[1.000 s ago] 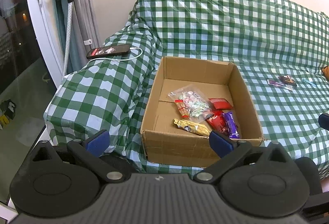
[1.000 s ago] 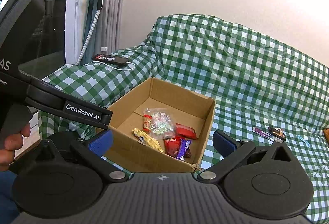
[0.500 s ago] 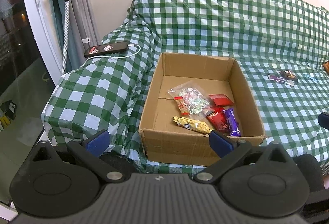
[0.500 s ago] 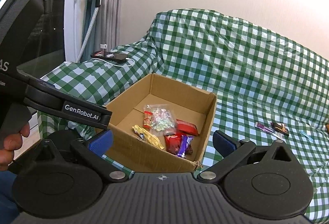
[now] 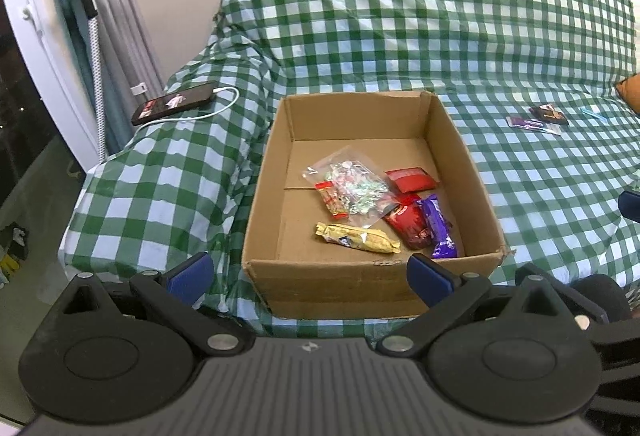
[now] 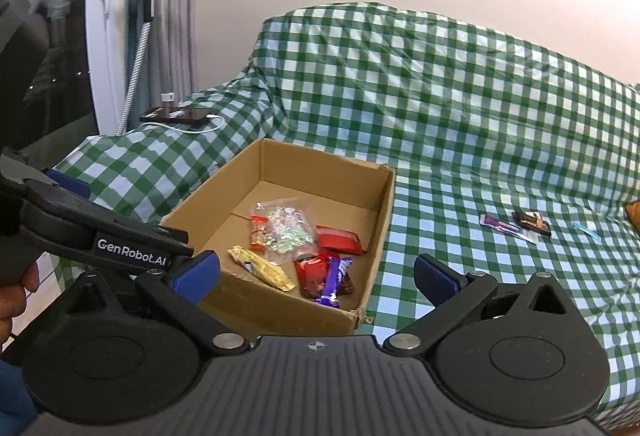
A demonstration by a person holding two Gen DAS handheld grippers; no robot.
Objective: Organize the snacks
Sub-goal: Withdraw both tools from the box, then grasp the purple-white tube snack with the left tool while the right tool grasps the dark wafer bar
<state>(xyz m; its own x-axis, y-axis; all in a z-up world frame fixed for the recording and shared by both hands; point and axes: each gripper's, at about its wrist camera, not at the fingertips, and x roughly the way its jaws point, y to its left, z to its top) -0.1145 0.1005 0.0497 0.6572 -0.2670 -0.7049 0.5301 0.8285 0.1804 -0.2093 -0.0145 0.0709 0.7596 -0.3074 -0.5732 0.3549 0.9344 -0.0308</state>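
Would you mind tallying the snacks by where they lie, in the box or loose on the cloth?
In the box: 6 (clear candy bag, small red pack, gold bar, flat red pack, red bar, purple bar)
Loose on the cloth: 3 (purple wrapper, dark wrapper, blue strip)
Total: 9

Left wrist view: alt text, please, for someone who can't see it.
An open cardboard box holding several wrapped snacks sits on a green checked cloth, just beyond the open, empty left gripper. More small packets lie on the cloth to the right; a charging phone lies left.
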